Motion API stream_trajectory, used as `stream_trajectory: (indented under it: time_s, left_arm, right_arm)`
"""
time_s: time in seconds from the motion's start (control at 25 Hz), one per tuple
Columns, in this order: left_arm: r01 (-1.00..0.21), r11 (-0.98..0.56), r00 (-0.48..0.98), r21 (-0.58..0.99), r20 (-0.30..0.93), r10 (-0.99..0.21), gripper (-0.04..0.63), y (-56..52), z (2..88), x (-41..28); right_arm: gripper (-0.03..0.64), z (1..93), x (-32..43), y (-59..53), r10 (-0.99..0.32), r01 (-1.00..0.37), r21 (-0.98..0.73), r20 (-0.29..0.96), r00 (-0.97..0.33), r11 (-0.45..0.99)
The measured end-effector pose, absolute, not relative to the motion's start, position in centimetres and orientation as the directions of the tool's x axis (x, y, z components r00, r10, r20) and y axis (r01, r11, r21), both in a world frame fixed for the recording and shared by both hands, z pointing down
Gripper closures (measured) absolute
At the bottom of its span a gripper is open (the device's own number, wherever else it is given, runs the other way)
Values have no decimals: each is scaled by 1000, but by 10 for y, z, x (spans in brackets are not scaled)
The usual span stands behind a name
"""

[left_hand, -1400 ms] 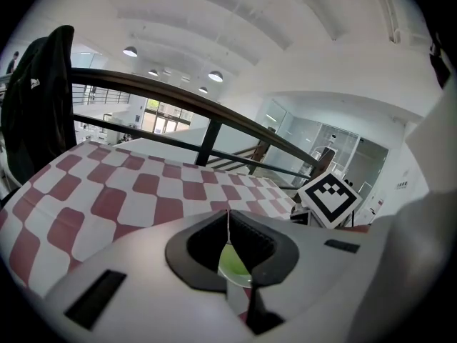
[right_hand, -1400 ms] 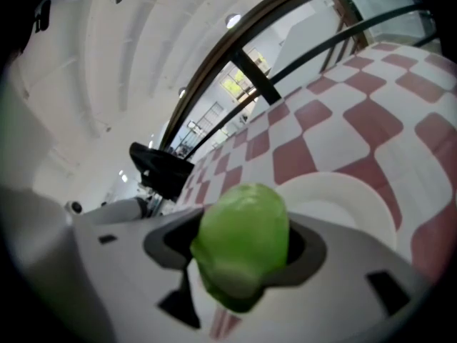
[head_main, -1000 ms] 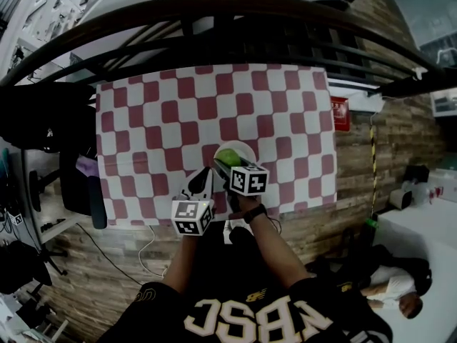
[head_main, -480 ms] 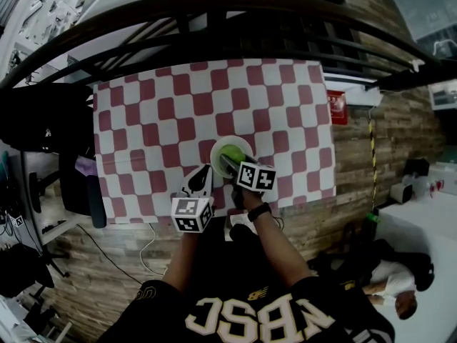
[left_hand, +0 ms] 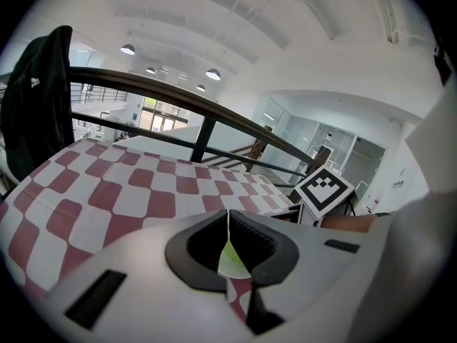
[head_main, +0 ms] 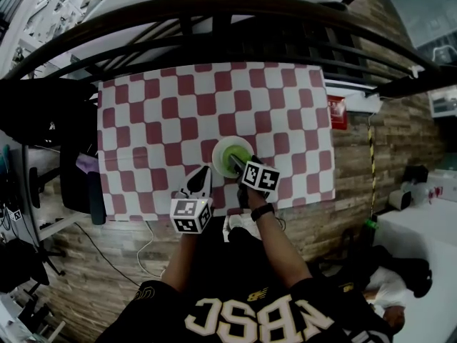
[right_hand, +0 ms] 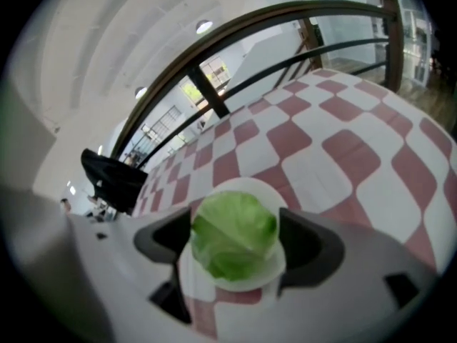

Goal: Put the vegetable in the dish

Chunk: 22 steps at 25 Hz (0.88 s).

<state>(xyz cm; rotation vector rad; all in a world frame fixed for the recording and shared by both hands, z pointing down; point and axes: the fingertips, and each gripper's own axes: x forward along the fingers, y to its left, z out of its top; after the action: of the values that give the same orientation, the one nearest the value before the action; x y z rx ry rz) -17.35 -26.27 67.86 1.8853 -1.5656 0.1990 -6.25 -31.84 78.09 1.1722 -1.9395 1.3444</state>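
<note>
In the head view, my left gripper point(head_main: 201, 174) hangs at the near edge of the red-and-white checked desk point(head_main: 143, 120), the forearm running straight out from my body. Its marker cube covers most of the hand behind it. My right gripper point(head_main: 235, 161) reaches further in, wrist turned a little leftward, with its tips over the white dish point(head_main: 216, 148). The cabbage point(head_main: 230, 152) shows only as a green patch in the dish, partly covered by those tips.

In the left gripper view, my jaws are pressed together along one seam with nothing between them. Through the notch below the seam I make out a sliver of dish and green. The right gripper's marker cube point(left_hand: 325, 189) stands at the right. A dark railing point(left_hand: 207, 131) crosses behind the desk, and a black garment point(left_hand: 36, 98) is cut off at the left.

In the right gripper view, my jaws stand either side of the cabbage and clasp it, pads against its flanks, over the middle of the dish. Its underside is hidden, so I cannot tell whether it rests on the dish.
</note>
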Motion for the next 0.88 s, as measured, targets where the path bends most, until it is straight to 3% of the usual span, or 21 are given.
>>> stream_trajectory:
  time_s: [0.4, 0.64, 0.88]
  left_arm:
    - [-919, -75, 271, 387, 483, -833, 568, -265, 666, -170]
    - [-937, -91, 237, 338, 421, -875, 568, -278, 630, -177]
    - [-946, -135, 229, 294, 317, -920, 568, -300, 568, -175]
  right_arm:
    - [238, 770, -79, -312, -385, -864, -441, 773, -504, 244]
    - [244, 717, -67, -330, -513, -871, -344, 707, -486, 350]
    - [329, 625, -69, -346, -652, -836, -220, 539, -533, 502]
